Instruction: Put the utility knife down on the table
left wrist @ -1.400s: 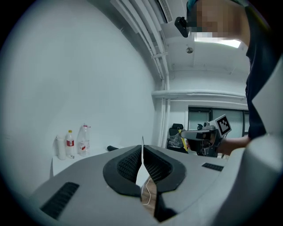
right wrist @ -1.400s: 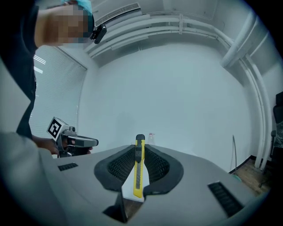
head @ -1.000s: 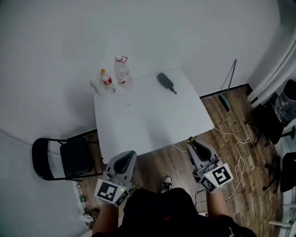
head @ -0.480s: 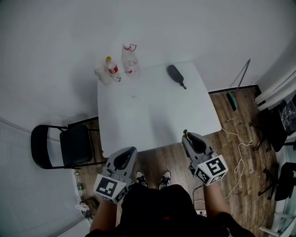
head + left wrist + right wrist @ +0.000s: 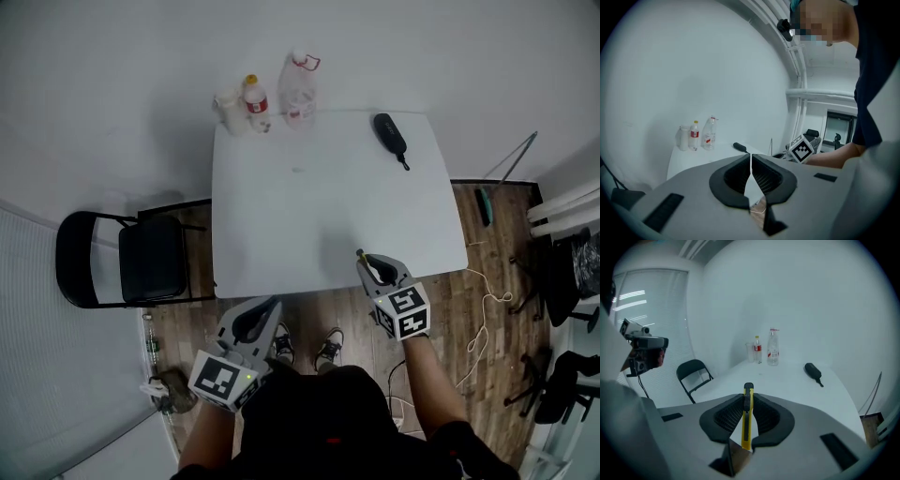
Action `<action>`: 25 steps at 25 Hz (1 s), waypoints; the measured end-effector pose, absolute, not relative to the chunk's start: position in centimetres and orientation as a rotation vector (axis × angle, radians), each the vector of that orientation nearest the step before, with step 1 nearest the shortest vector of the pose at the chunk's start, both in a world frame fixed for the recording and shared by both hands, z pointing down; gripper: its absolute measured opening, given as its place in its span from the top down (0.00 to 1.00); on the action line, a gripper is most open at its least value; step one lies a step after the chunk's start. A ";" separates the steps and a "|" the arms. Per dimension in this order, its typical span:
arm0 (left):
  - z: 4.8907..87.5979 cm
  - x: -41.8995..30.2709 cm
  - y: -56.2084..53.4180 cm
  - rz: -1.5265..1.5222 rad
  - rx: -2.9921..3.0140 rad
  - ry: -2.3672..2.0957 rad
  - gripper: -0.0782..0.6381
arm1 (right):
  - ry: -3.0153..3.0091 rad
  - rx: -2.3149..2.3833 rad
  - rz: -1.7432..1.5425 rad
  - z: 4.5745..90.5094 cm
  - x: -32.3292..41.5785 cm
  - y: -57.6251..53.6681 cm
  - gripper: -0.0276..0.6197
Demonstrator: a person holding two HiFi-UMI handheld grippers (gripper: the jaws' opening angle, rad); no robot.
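A yellow utility knife point(image 5: 747, 418) with a black slider sits clamped between the jaws of my right gripper point(image 5: 747, 404), its tip pointing forward past them. In the head view my right gripper point(image 5: 372, 266) hangs over the near edge of the white table point(image 5: 309, 216), and the utility knife point(image 5: 362, 255) pokes out ahead of it. My left gripper point(image 5: 251, 323) stays low, short of the table and above the wooden floor. Its jaws meet with nothing between them in the left gripper view, where the left gripper point(image 5: 751, 161) faces the table from the side.
At the table's far edge stand two plastic bottles point(image 5: 251, 103) point(image 5: 297, 86) and a cup point(image 5: 228, 110). A black handled tool point(image 5: 390, 137) lies at the far right corner. A black folding chair point(image 5: 122, 264) stands left of the table. Cables point(image 5: 478, 309) lie on the floor at right.
I have come closer to the table. My right gripper with the knife has moved forward from over the floor to the table's near edge. The left gripper has barely shifted.
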State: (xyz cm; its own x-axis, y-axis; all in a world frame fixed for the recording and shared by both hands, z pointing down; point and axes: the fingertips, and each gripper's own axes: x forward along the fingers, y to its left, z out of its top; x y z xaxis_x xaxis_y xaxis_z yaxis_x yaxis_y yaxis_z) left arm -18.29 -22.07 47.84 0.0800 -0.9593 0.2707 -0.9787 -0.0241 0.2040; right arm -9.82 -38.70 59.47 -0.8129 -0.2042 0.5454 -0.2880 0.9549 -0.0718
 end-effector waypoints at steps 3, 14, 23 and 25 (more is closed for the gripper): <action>48.7 -19.4 -21.4 0.084 1.967 -1.936 0.85 | -2.466 0.309 0.214 63.4 -11.0 -38.6 0.84; 50.4 -21.1 -21.0 0.076 1.907 -1.912 0.85 | -2.233 0.211 0.193 72.9 -13.2 -38.5 0.84; 51.3 -21.1 -21.0 0.071 1.907 -1.879 0.85 | -2.102 0.158 0.131 75.9 -13.4 -37.7 0.84; 51.3 -21.3 -21.1 0.068 1.914 -1.882 0.85 | -2.084 0.143 0.126 76.3 -13.4 -37.5 0.84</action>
State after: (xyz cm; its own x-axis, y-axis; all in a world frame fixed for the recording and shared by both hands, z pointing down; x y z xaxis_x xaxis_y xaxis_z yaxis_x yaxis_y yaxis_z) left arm -21.29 -21.08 51.33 0.0666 -0.9369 0.3432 -0.9591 0.0347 0.2808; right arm -13.36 -37.51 76.35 -0.4912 -0.0496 0.8696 -0.1544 0.9875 -0.0309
